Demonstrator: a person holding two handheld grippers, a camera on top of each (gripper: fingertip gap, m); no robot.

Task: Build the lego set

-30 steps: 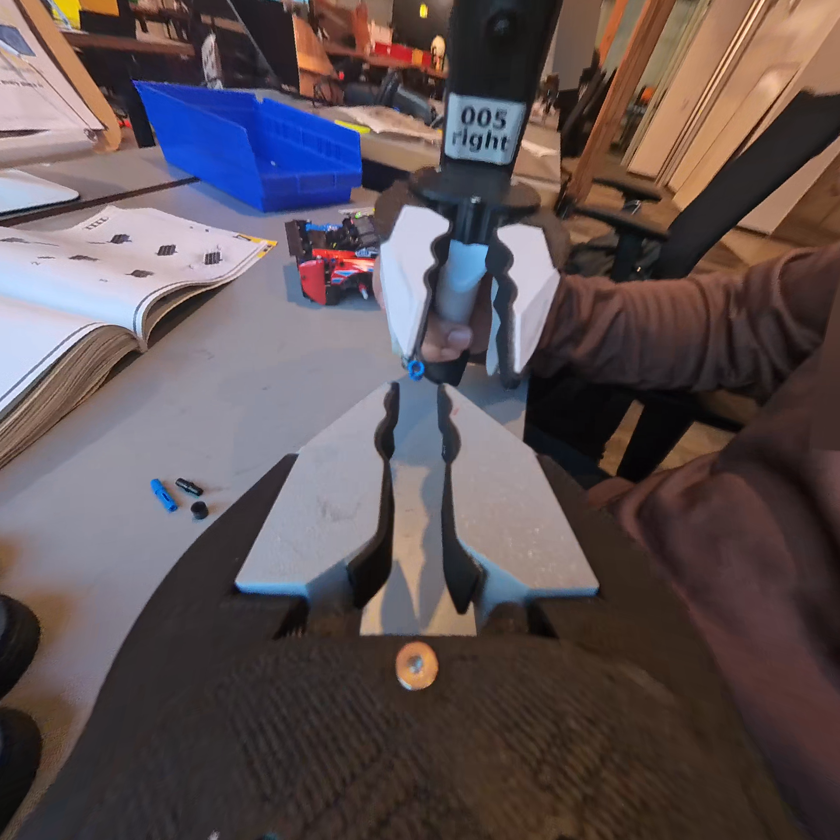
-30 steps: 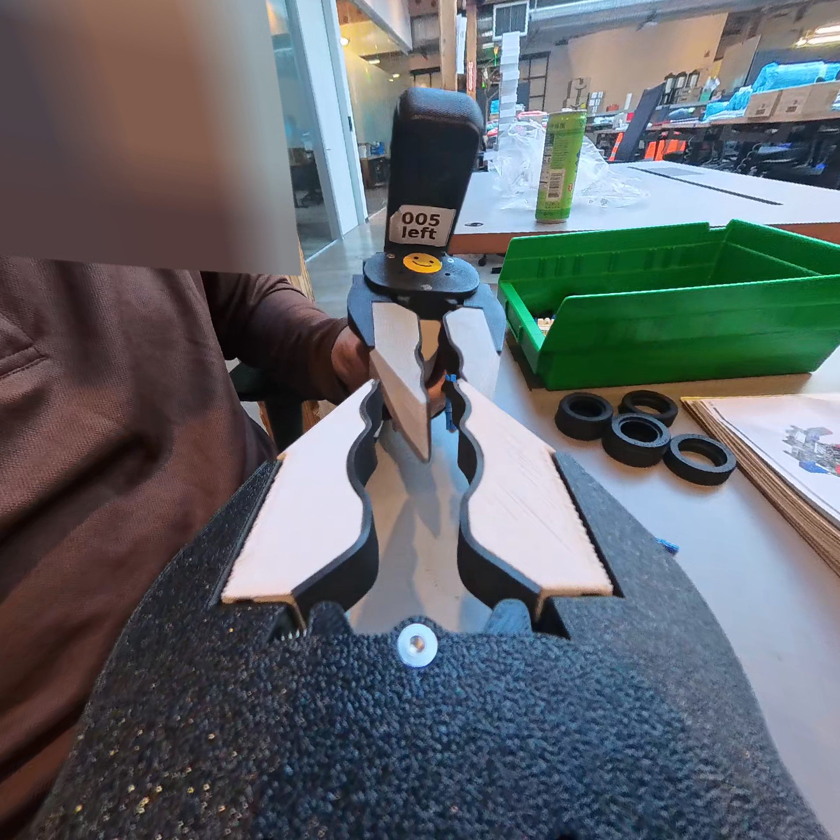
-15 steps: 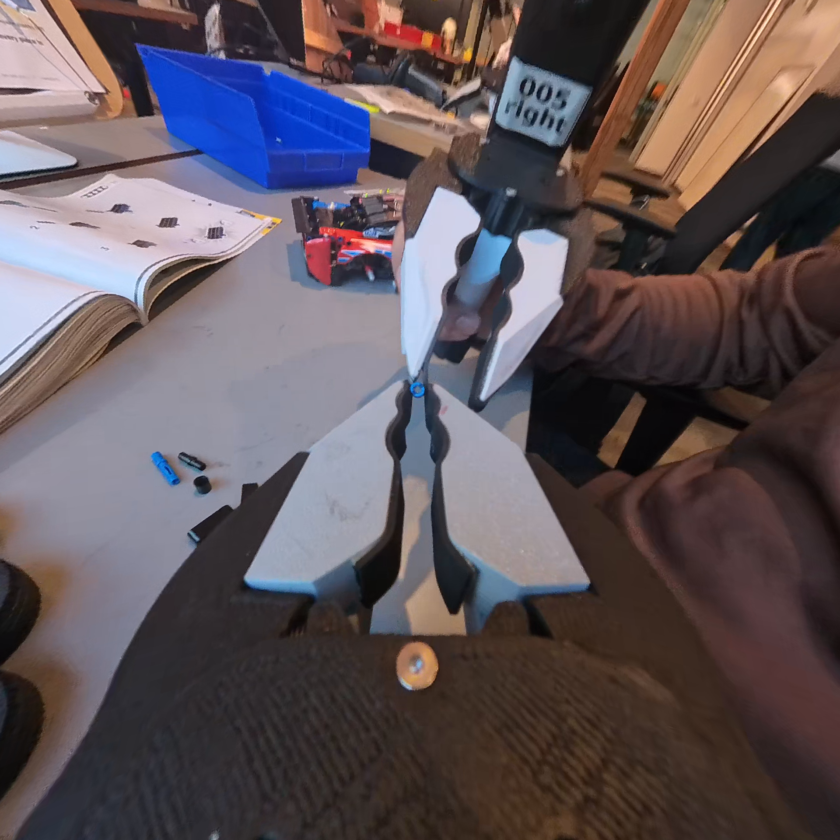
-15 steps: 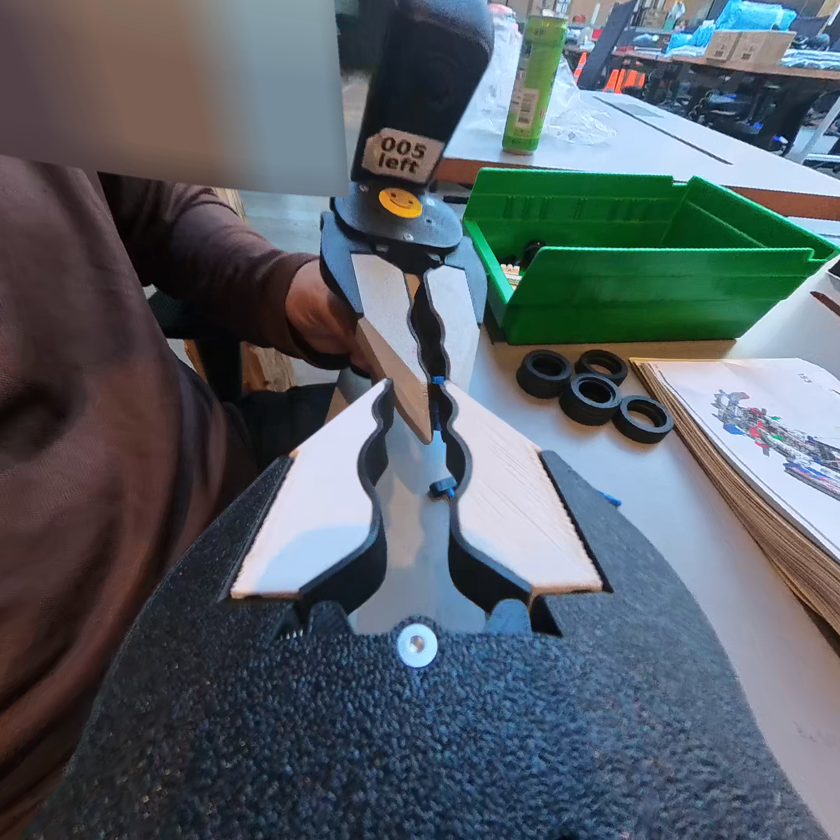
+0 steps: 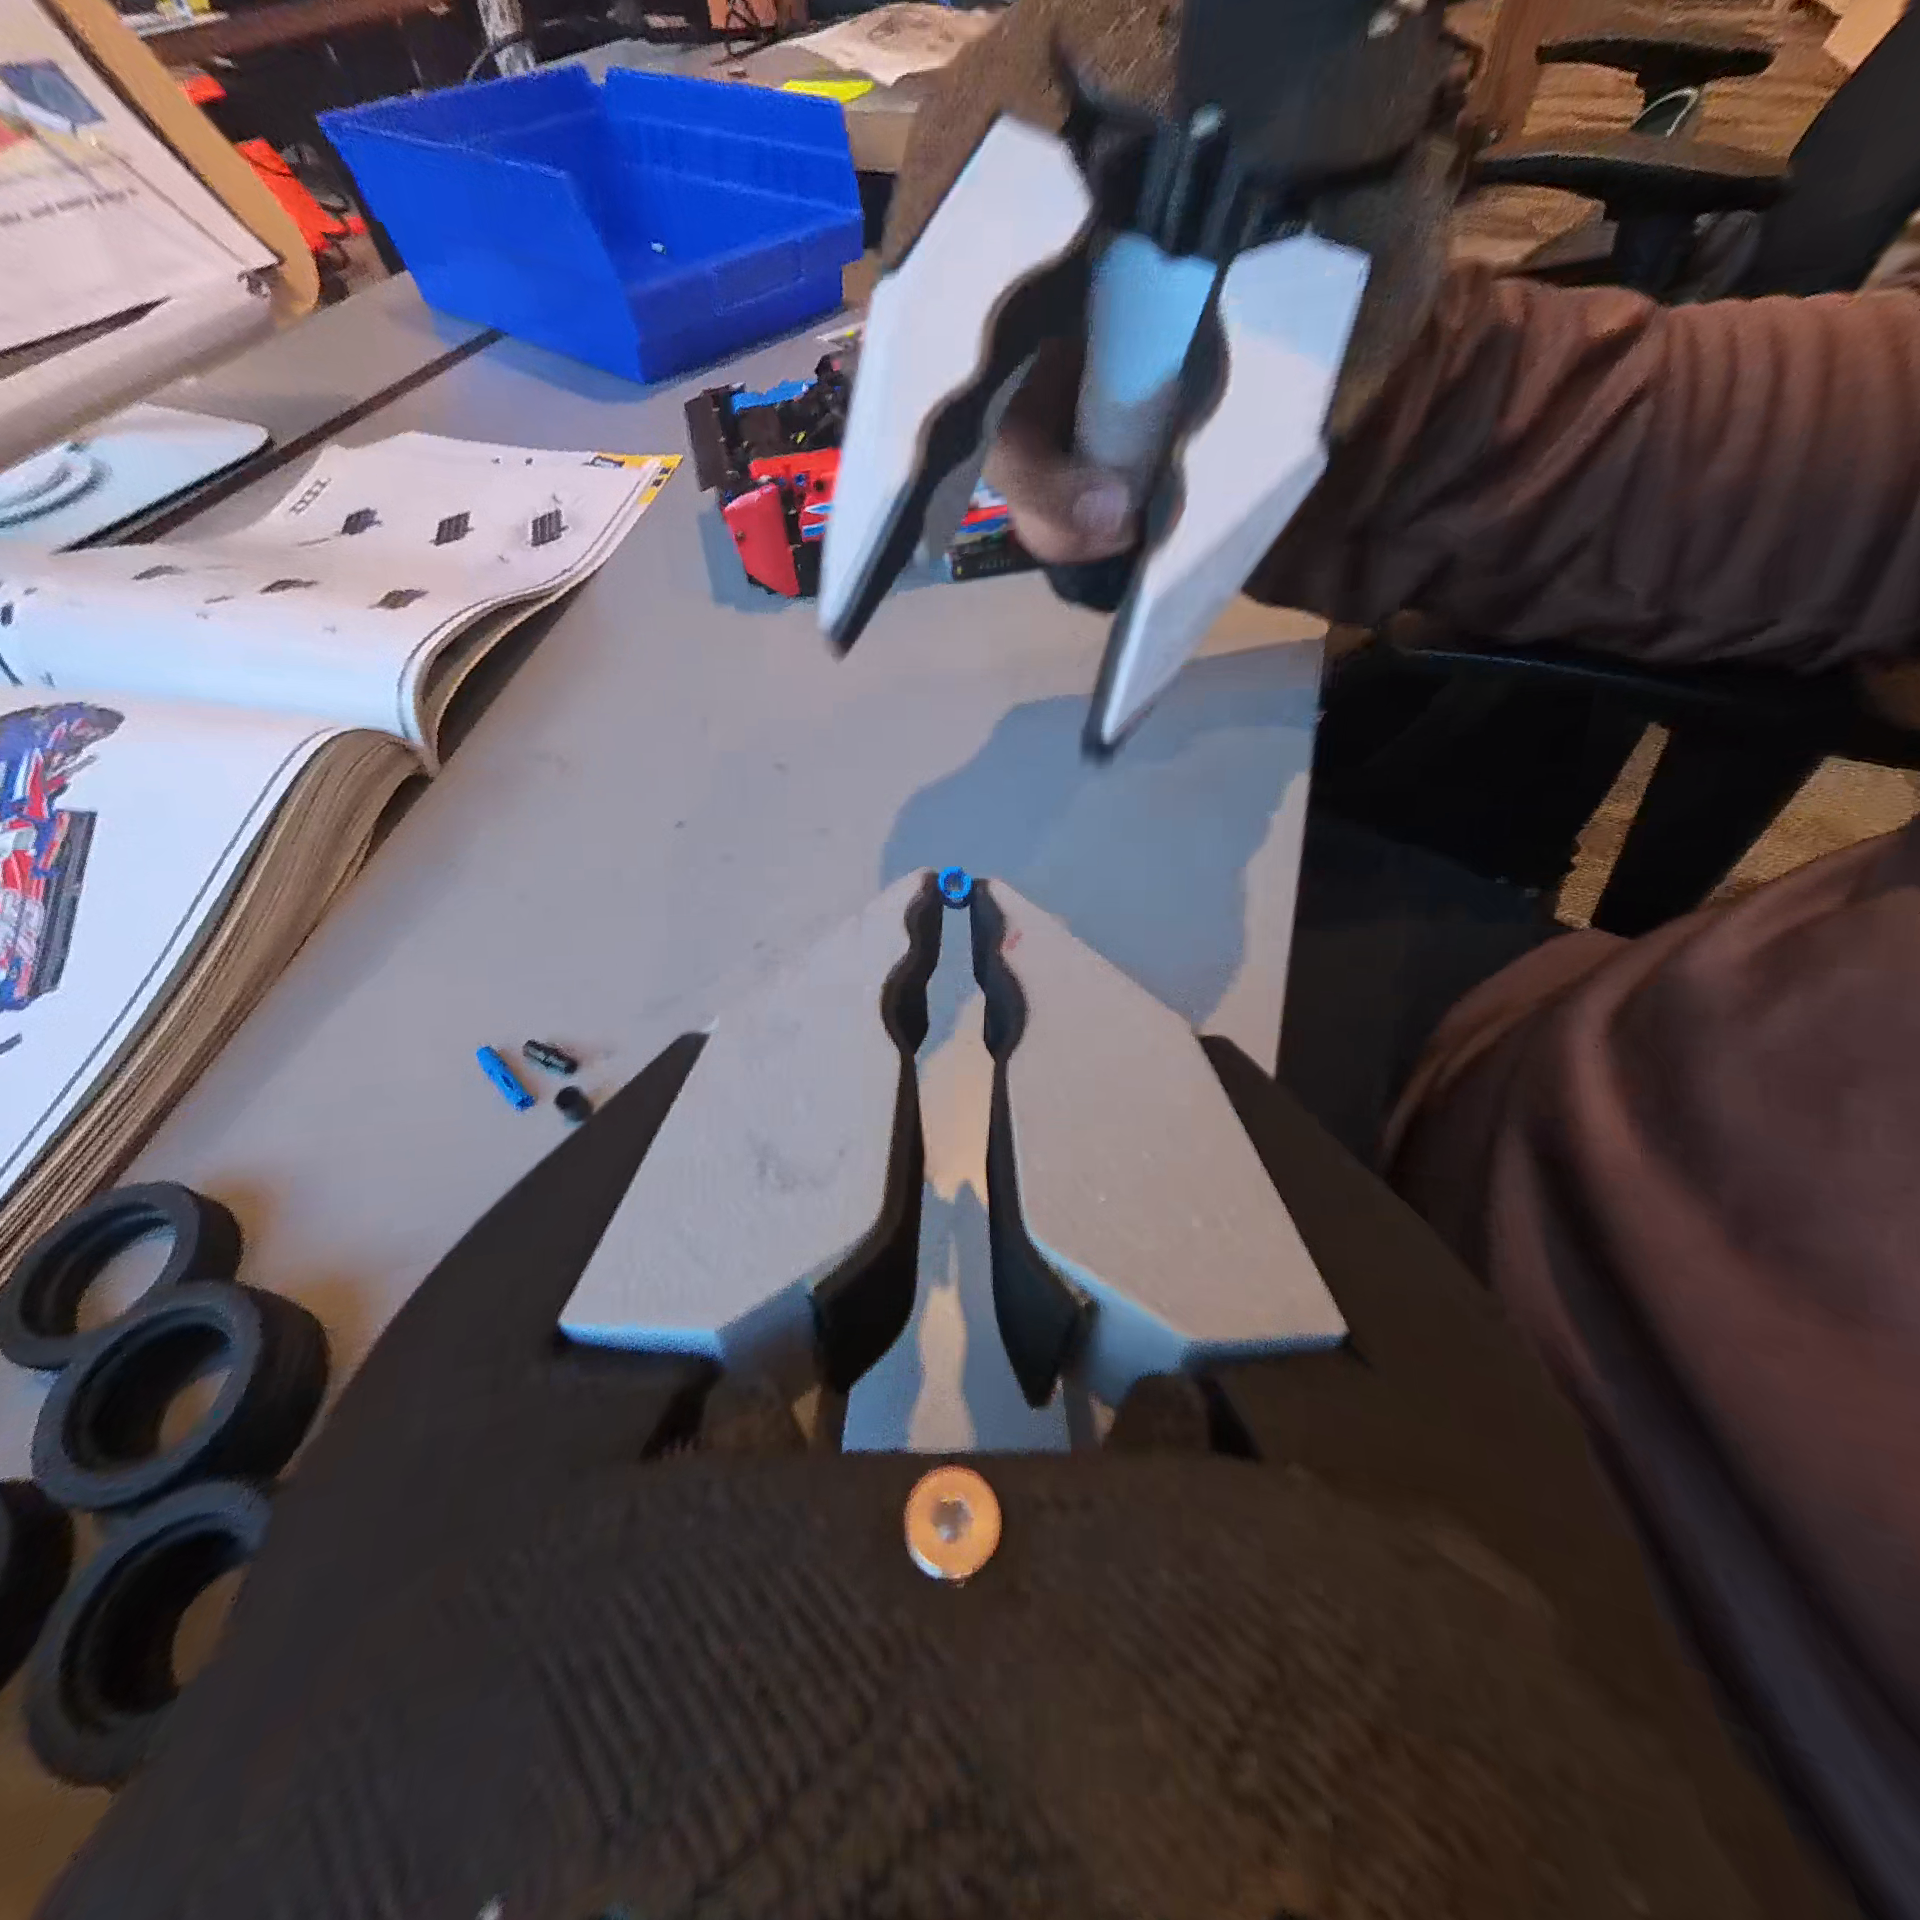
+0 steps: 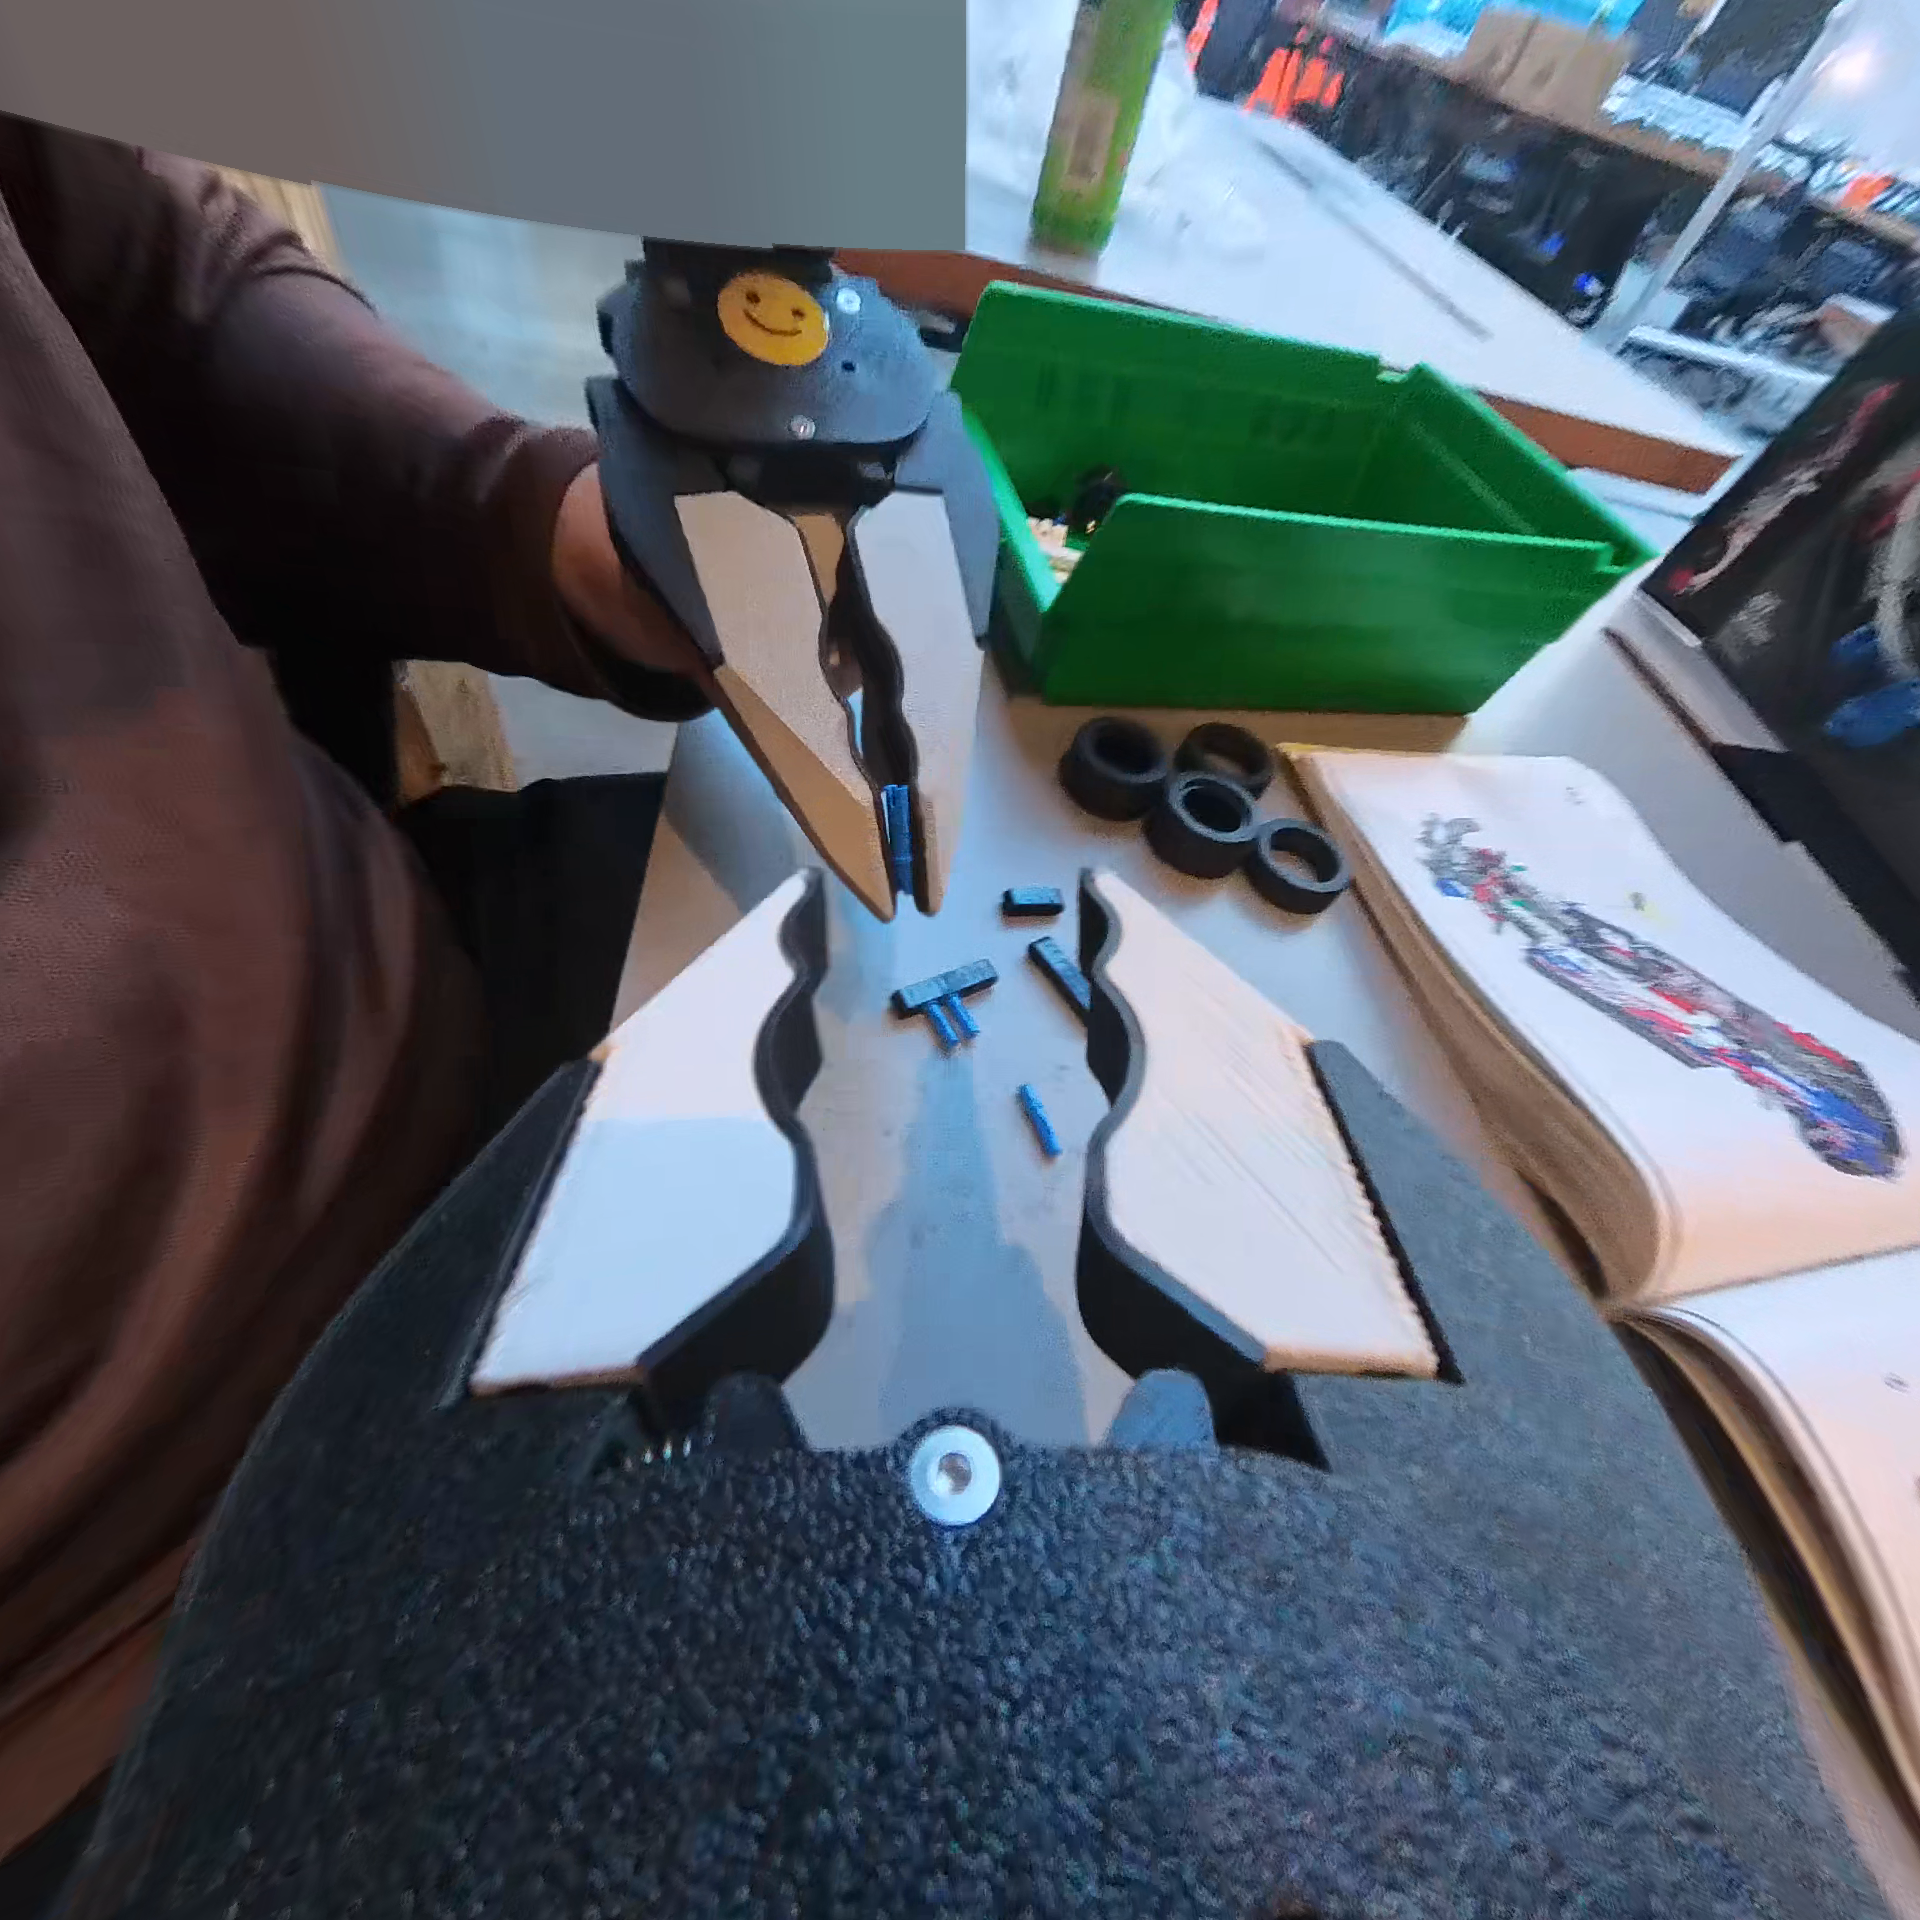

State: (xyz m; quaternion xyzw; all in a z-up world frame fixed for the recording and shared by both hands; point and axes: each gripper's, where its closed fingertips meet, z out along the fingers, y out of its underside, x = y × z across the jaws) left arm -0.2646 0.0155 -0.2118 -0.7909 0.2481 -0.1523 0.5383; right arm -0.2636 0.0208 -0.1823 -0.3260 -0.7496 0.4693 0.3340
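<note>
My left gripper is clenched on a small blue pin, pinched at the very tips of the two fingers; in the left wrist view the pin shows end-on as a blue ring, and in the right wrist view the same blue pin runs lengthwise between the tips of the left gripper. My right gripper is released, its fingers spread wide with nothing between them; in the left wrist view the right gripper hangs above the grey table, tips pointing down and toward the left gripper but apart from it, with motion blur on its fingers. The left gripper is tilted tips-down over the table edge, gripped by a hand in a brown sleeve. On the table below the open right fingers lie a black beam with two blue pins, a short black piece, another black piece and a loose blue pin. Four black tyres sit just beside the open instruction book, with a green bin behind them. The partly built red and black model stands on the table behind the right gripper, near a blue bin.
</note>
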